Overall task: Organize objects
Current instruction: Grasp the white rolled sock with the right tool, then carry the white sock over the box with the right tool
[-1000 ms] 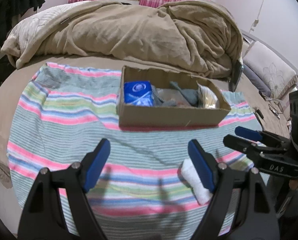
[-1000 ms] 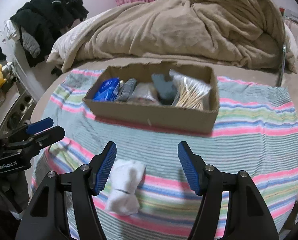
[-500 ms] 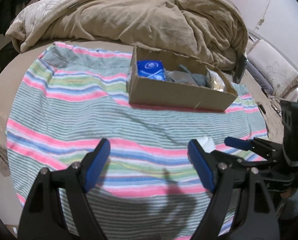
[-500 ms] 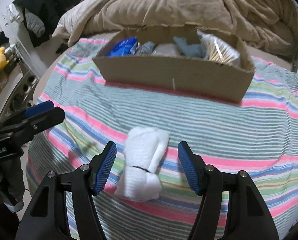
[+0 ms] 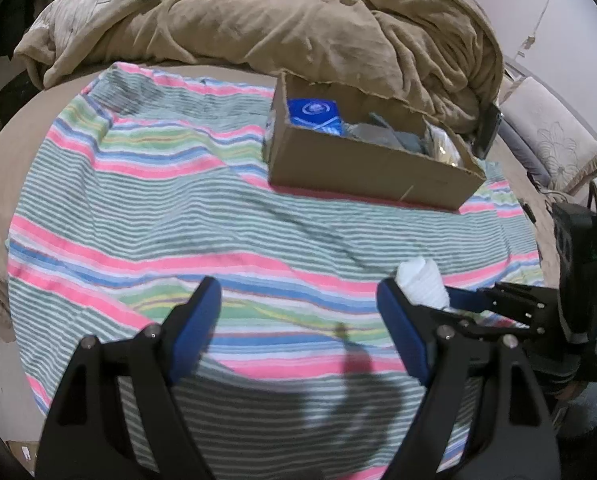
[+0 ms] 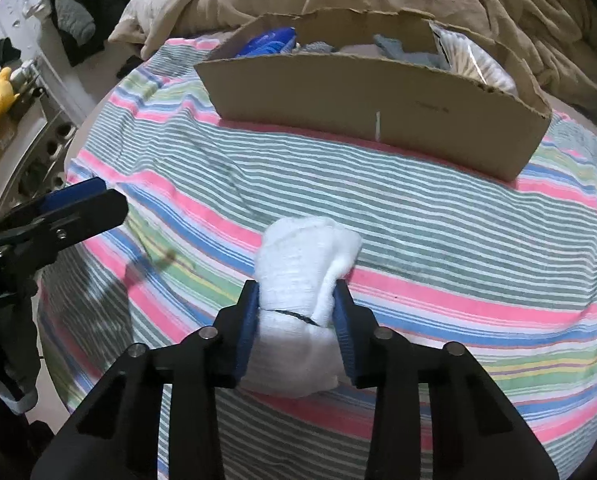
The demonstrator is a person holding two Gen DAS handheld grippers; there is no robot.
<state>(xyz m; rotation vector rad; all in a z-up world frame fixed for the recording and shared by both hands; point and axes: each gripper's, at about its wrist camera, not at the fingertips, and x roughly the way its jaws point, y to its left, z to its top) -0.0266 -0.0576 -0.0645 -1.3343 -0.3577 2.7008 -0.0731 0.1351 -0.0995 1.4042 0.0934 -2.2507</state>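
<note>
A: Where's the white sock bundle (image 6: pixel 304 276)?

B: On the striped blanket (image 6: pixel 438 240) spread over the bed, near its front edge — well apart from the cardboard box (image 6: pixel 374 100). The right gripper (image 6: pixel 296 304) has just been closing, and its blue fingers (image 6: pixel 248 320) now press both sides of the bundle by its black band.

A: And the left gripper (image 5: pixel 298 328)?

B: Fingers spread wide over bare blanket, nothing between them.

A: The box?

B: It sits by the rumpled tan duvet (image 5: pixel 298 28) — a blue packet (image 5: pixel 316 114), grey cloth and a bag of cotton swabs (image 6: pixel 468 62) lie inside.
</note>
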